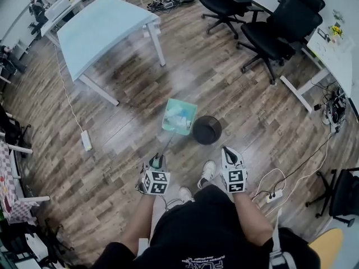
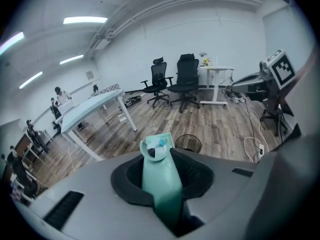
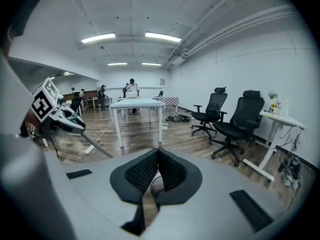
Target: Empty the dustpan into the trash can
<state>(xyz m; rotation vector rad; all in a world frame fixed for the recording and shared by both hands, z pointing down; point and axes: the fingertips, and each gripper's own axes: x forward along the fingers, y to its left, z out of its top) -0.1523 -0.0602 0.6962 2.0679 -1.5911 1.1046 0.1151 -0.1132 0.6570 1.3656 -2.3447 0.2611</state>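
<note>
The dustpan (image 1: 175, 126) is being clamped level by the left gripper (image 1: 157, 162) at the can's (image 1: 207, 130) ten o'clock, seemingly retaining debris (image 1: 180, 114); the right gripper (image 1: 229, 151) is being carried clenched, empty.

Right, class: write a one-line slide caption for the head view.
Left gripper holds a green dustpan of litter beside the black trash can.

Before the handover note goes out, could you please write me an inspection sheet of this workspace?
surface: wood-plank floor.
job's things: teal dustpan beside black trash can, not over it.
clutter: pale scraps in the dustpan.
grippers: left gripper shut on the dustpan; right gripper shut, empty.
cables: power strip at left; white leads at right.
surroundings: table, office chairs, people far off.
</note>
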